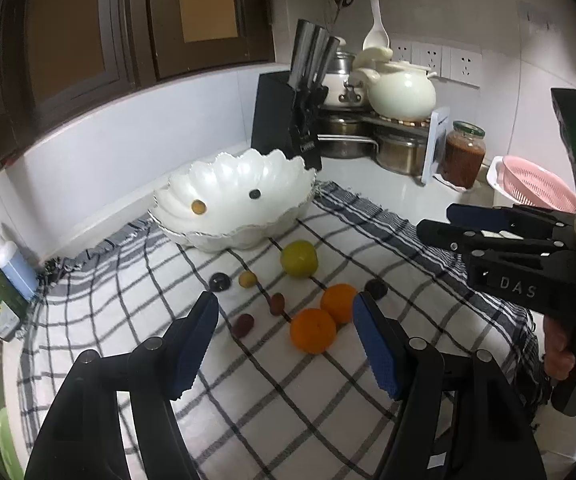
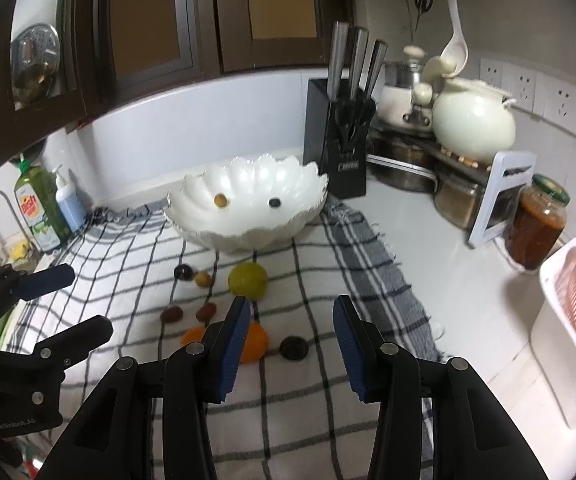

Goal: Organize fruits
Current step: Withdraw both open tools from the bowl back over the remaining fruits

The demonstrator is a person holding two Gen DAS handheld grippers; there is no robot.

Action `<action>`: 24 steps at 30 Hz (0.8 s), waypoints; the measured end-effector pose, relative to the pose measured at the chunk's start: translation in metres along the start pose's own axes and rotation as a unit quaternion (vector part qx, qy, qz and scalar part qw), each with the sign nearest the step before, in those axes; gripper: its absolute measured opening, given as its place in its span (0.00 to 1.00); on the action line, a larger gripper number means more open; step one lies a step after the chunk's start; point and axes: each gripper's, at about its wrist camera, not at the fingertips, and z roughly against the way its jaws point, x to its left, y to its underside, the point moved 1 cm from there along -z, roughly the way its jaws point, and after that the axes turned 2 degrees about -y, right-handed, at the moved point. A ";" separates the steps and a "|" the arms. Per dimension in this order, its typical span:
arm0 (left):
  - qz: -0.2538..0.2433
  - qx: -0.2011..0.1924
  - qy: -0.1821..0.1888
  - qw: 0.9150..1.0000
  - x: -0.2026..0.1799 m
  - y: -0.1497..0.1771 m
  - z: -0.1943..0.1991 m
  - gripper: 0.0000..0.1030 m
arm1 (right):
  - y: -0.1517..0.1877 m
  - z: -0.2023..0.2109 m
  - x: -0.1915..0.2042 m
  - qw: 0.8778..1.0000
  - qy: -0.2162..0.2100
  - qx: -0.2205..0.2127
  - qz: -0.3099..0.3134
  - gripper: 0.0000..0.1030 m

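A white scalloped bowl (image 1: 232, 200) (image 2: 248, 204) stands at the back of the checked cloth (image 1: 288, 400) and holds a small yellow fruit (image 1: 199, 207) and a small dark fruit (image 1: 254, 194). On the cloth lie a green fruit (image 1: 298, 258) (image 2: 247, 280), two oranges (image 1: 313, 330) (image 1: 339, 302), and several small dark and brown fruits (image 1: 243, 324). My left gripper (image 1: 284, 312) is open and empty above the oranges. My right gripper (image 2: 290, 316) is open and empty, hovering near a dark fruit (image 2: 294, 347) and an orange (image 2: 255, 342).
A black knife block (image 1: 288, 120) stands behind the bowl. Pots and a cream pot (image 1: 402, 94) fill the back right corner, beside a sauce jar (image 1: 464, 154) and a pink colander (image 1: 536, 184). Soap bottles (image 1: 14, 264) stand at the left edge, near the sink.
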 end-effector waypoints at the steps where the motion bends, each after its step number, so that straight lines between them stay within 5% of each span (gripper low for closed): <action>1: 0.001 0.002 -0.001 1.000 -0.002 0.001 -0.002 0.67 | 0.002 -0.003 -0.001 1.000 -0.001 0.003 0.000 0.43; 24: -0.010 0.046 -0.011 0.999 -0.025 0.033 -0.072 0.66 | 0.041 -0.075 -0.014 0.996 -0.022 0.086 0.018 0.43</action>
